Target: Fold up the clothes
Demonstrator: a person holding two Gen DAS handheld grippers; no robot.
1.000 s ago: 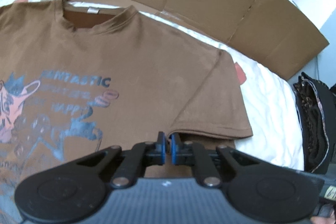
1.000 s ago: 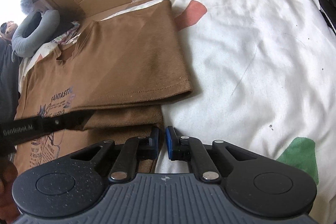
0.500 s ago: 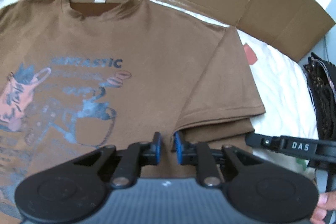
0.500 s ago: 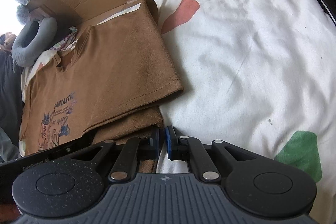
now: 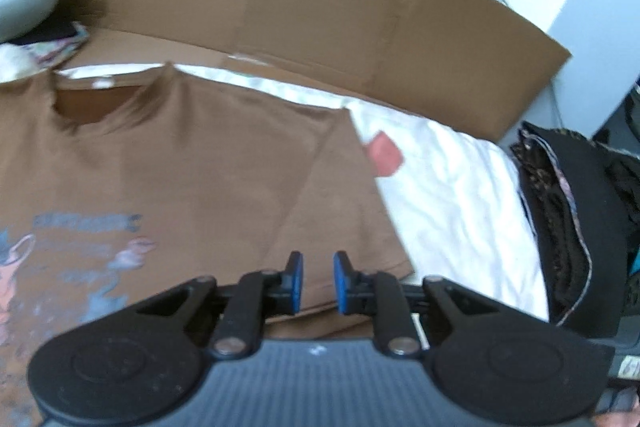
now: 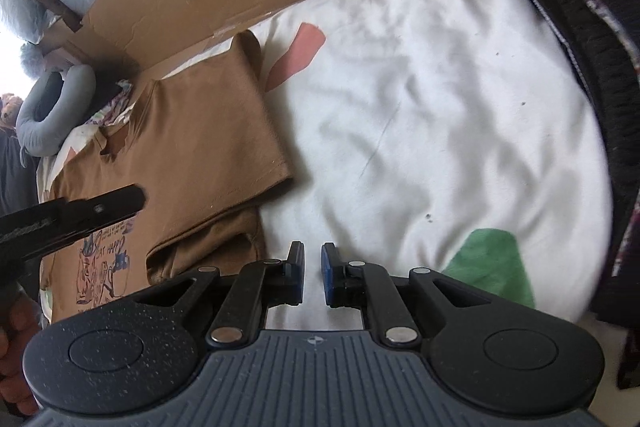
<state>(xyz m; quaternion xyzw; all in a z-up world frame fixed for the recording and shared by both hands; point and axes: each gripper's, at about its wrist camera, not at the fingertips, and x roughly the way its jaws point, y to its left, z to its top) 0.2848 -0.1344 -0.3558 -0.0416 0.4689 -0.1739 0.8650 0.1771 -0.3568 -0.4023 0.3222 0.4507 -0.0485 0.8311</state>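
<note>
Sleeve side laid in, both grippers free of the cloth

The brown cotton T-shirt with a blue and pink print point(image 5: 168, 187) lies flat on the white bedsheet with coloured patches point(image 6: 420, 115), just ahead of and below the left gripper point(image 5: 318, 281), whose blue pads stand a little apart with nothing between them. The right gripper point(image 6: 312, 273) hovers over bare sheet with the shirt's folded edge just to its left; its pads too show a narrow empty gap.

By my reading, the sleeve side is already turned in, so the next fold wants a fresh grip. Pinch through every layer at the edge, one gripper near the shoulder and one near the hem, and carry both across together so the crease runs straight.

Beyond the shirt a flattened brown cardboard sheet point(image 5: 320, 15) leans up, a grey neck pillow point(image 6: 52, 111) lies off to the far left, and a heap of dark clothes point(image 5: 576, 219) crowds the right; none lies on the shirt
</note>
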